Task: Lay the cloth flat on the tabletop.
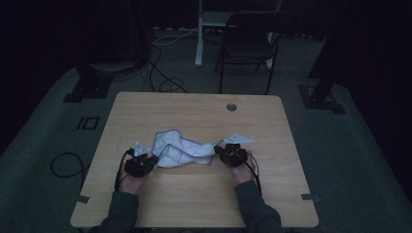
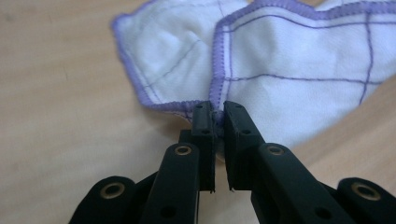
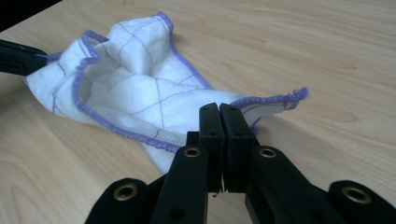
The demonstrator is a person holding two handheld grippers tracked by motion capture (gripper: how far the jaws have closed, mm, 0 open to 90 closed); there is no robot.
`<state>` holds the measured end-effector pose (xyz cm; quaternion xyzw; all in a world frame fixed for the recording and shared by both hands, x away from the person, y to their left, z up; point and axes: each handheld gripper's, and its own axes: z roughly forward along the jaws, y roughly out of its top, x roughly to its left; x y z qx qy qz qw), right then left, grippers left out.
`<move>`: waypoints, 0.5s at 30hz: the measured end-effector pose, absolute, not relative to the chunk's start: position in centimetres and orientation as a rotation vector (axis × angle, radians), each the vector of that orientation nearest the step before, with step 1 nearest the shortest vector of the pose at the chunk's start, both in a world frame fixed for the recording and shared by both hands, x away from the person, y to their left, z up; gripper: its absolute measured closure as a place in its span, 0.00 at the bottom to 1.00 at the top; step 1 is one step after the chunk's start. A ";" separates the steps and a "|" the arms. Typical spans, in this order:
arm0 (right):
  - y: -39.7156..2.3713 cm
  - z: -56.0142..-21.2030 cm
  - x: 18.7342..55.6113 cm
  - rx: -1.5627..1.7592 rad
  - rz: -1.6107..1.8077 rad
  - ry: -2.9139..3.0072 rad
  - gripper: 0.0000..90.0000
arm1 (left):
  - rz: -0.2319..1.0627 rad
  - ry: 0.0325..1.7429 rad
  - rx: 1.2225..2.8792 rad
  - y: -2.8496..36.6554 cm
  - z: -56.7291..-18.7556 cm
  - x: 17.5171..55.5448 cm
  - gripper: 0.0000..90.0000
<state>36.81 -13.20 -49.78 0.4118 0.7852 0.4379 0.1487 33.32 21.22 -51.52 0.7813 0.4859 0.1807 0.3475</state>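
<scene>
Nearest the camera in the high view, two sleeved forearms come up from the bottom edge, each hand w/ a black gripper. Left gripper sits at the near-left end of the cloth; right gripper at its right end. Both are down at table level, well apart, w/ the cloth stretched loosely between them.

Left gripper view: jaws nearly together, pinched on the cloth's purple stitched hem right at the tips, a sliver of fabric visible in the narrow gap. Cloth fans out ahead of the tips, white w/ thin purple grid lines, one fold overlapping another, resting on the wood.

Right gripper view: jaws pressed together, clamped on the cloth's near edge; hem corner pokes out just to the right of the tips. Beyond, the cloth bunches up into soft folds, not flat, lying on the tabletop. At the far left of that view the other gripper's black tip meets the cloth's opposite end.

Farther off in the high view: a round cable hole near the table's far edge, then a dark folding chair and loose cables on the floor.
</scene>
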 end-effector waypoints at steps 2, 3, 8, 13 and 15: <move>-13.2 -49.8 36.6 1.179 1.260 2.259 0.99 | 0.454 1.270 2.037 21.4 -51.9 32.7 0.93; -13.1 -49.9 36.4 1.179 1.262 2.261 0.99 | 0.451 1.273 2.041 21.4 -52.0 32.4 0.93; -13.5 -50.3 35.4 1.179 1.257 2.263 0.99 | 0.434 1.273 2.073 21.6 -52.1 30.9 0.90; -13.9 -50.8 35.1 1.186 1.236 2.270 0.99 | 0.432 1.278 2.089 22.1 -51.9 30.1 0.89; -14.0 -50.8 35.1 1.185 1.235 2.268 0.99 | 0.453 1.280 2.072 22.3 -51.4 30.2 0.89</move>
